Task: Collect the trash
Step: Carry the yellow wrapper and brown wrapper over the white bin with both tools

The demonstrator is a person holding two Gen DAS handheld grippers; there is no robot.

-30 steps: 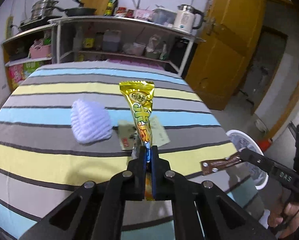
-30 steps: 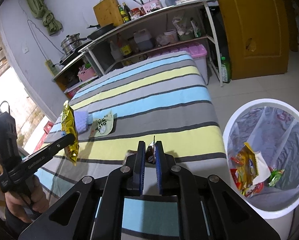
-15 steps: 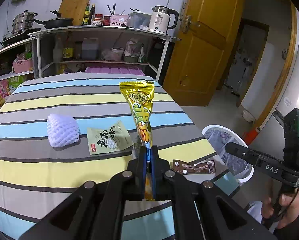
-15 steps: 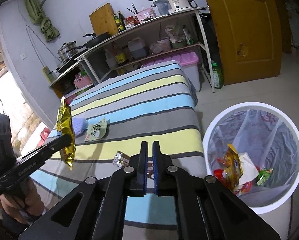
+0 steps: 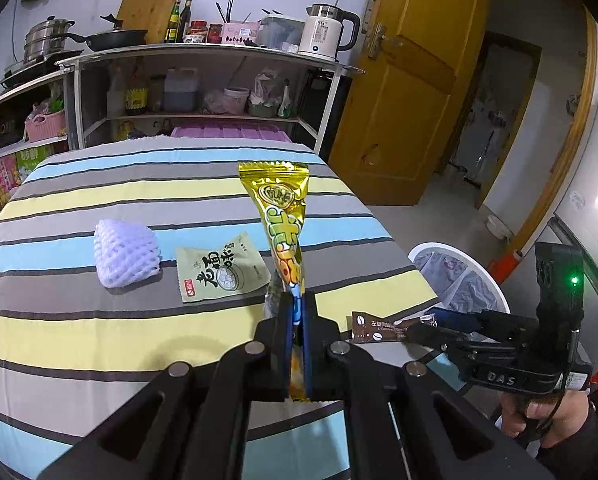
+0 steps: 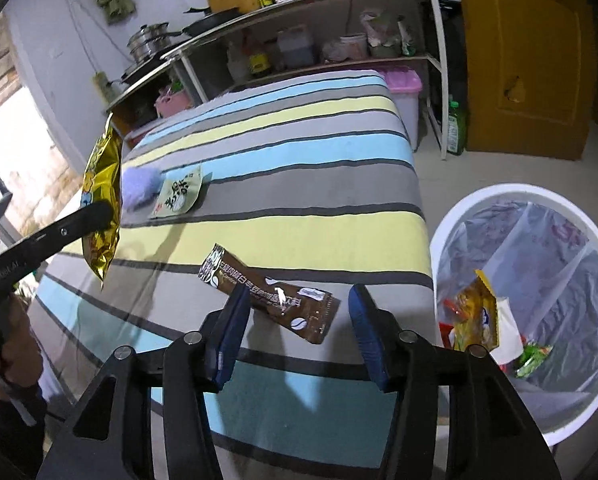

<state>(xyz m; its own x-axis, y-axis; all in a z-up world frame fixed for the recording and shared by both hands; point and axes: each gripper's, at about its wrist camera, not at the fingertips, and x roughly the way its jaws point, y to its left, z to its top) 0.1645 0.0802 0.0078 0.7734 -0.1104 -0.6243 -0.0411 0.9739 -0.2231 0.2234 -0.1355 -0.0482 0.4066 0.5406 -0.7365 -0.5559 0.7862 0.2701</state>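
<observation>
Left gripper (image 5: 296, 312): your fingers are pressed together on the lower end of the gold snack wrapper (image 5: 281, 216), which stands upright above the striped tabletop (image 5: 79, 328). This grip is unchanged from half a second ago.

Right gripper (image 6: 299, 320): half a second ago your fingers were closed tight over the tabletop edge; now they stand wide apart and hold nothing. The brown coffee sachet (image 6: 267, 294) lies flat between them, near the tabletop's corner, touching neither pad as far as you can see.

What that means: you have opened around the sachet, so this looks like the approach to a pick. It is thin and flat, so you likely need the fingertips right down at the cloth, or to take the end that reaches towards the edge.

Trash bin (image 6: 459, 220): white, lined with a clear bag, on the floor just off the tabletop's right corner. Several wrappers already lie in it.

Left to collect: the gold wrapper in your left fingers, the brown sachet, the green packet (image 5: 221, 268) and the white foam net (image 5: 125, 254), the last two side by side further back on the tabletop.

Risk: closing too high slides the sachet away instead of lifting it.
</observation>
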